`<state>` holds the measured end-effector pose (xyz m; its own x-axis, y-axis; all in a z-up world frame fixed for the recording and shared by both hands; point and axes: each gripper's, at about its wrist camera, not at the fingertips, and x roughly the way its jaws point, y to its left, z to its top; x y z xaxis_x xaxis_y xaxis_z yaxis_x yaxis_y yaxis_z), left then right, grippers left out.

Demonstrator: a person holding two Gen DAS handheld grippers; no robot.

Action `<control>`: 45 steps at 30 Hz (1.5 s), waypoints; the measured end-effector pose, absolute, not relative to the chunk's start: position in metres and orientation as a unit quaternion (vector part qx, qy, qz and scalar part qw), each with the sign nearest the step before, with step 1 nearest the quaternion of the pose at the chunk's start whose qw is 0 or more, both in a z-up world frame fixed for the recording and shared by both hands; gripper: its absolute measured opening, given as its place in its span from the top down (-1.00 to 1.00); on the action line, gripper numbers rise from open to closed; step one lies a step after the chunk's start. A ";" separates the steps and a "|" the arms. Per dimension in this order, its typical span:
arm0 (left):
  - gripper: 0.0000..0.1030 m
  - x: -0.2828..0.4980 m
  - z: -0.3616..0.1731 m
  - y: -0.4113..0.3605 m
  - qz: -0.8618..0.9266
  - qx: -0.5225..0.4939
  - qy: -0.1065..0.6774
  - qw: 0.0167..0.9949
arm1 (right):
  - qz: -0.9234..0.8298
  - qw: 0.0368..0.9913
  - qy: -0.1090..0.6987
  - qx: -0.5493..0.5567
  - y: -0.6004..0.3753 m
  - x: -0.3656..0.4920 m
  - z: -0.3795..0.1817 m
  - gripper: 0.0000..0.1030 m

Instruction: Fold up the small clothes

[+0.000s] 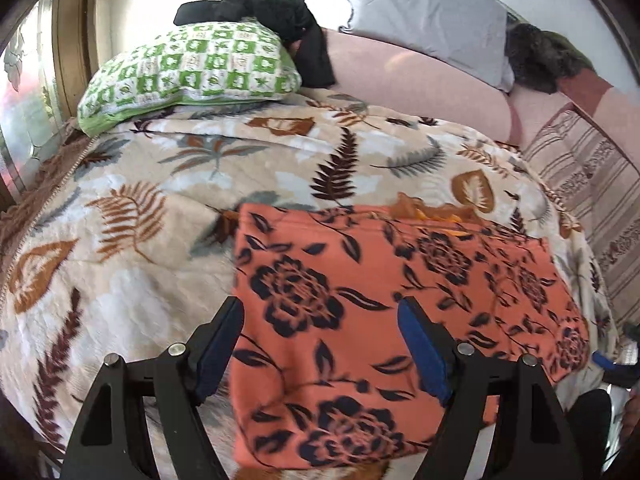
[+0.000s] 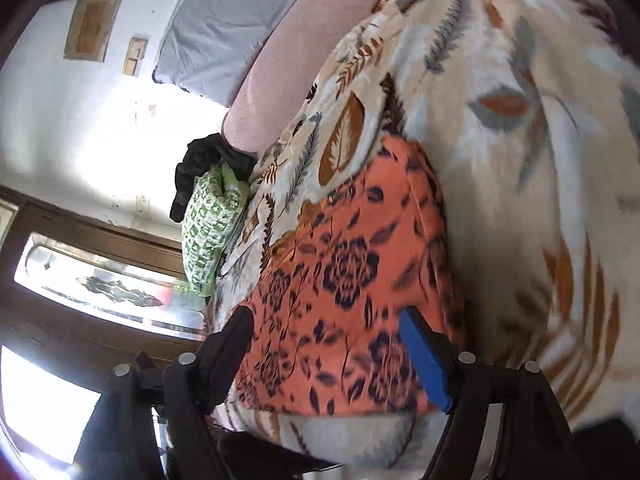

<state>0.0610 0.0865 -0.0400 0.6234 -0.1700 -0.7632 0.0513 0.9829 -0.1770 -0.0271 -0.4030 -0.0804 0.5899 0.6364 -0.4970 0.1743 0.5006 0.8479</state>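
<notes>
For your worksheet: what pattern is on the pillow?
Green and white checks on the pillow; clearest in left wrist view.

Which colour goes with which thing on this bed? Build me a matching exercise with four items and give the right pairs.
Things:
1. folded floral garment
2. checked pillow
3. crumpled cloth on top of that pillow
4. flat cushion against the wall

Colours:
A. black
B. pale grey-blue
C. orange with dark flowers
D. green and white

Pairs: 1-C, 2-D, 3-A, 4-B
</notes>
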 end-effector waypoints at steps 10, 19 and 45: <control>-0.55 0.065 -0.098 0.052 -0.063 -0.086 0.494 0.863 | 0.074 0.687 0.362 0.626 -0.401 -0.042 -0.166 -0.59; -0.54 0.055 -0.099 0.050 -0.043 -0.044 0.497 0.865 | -0.017 0.807 0.385 0.448 -0.403 -0.031 -0.118 0.82; -0.73 0.062 -0.114 0.041 -0.052 -0.007 0.476 0.878 | 0.150 0.766 0.523 0.342 -0.430 0.174 -0.132 0.64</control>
<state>0.0617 0.0408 -0.1136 0.5411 -0.0986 -0.8352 0.0857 0.9944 -0.0618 0.1735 -0.4300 -0.1321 0.4075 0.5874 -0.6992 0.1277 0.7215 0.6805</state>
